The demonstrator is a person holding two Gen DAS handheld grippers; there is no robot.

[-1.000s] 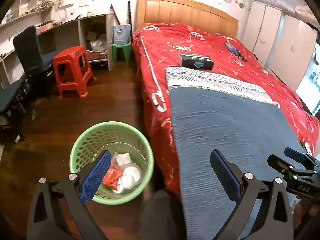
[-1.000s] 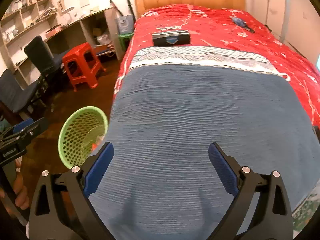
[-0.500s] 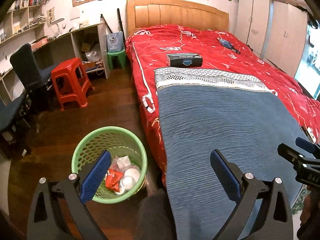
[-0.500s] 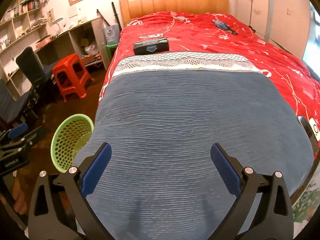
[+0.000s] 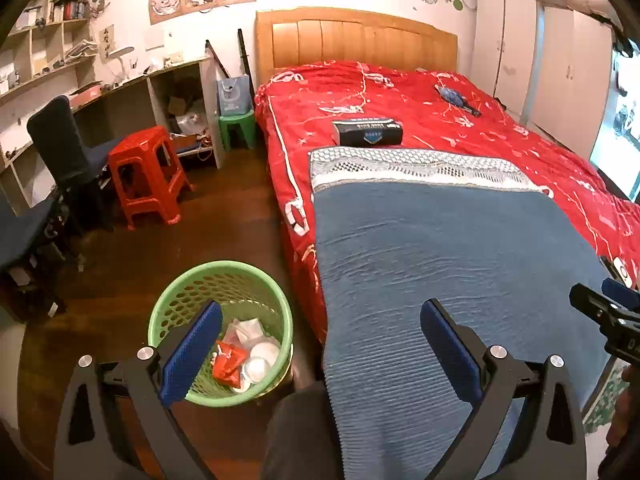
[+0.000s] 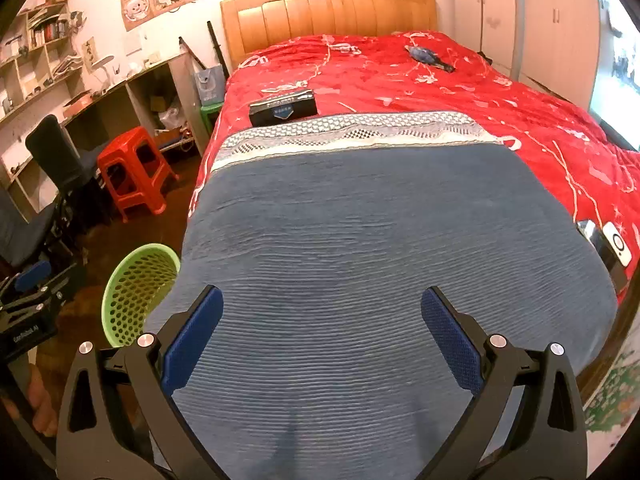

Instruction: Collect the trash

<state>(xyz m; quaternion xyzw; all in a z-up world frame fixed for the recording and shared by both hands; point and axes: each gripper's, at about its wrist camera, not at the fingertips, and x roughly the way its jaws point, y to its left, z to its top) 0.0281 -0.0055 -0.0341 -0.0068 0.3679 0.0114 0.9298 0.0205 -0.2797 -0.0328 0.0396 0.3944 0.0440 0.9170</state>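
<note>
A green mesh waste basket (image 5: 188,284) stands on the wooden floor beside the bed; it shows in the right wrist view too (image 6: 132,300). Inside lie a red wrapper (image 5: 228,364), white cups (image 5: 262,360) and clear plastic. My left gripper (image 5: 320,340) is open and empty, held above the basket and the bed's edge. My right gripper (image 6: 320,328) is open and empty over the blue blanket (image 6: 380,260). A dark box (image 5: 367,133) and a blue object (image 5: 456,98) lie on the red bedspread.
A red stool (image 5: 146,172), a small green stool (image 5: 238,130), dark chairs (image 5: 60,148) and a desk with shelves line the left wall. White wardrobes (image 5: 540,72) stand at the right. A phone (image 6: 618,244) lies at the bed's right edge.
Both grippers have drawn back and up from the bed, so more of the room and headboard shows. The basket looks farther away. Both stay open and empty.
</note>
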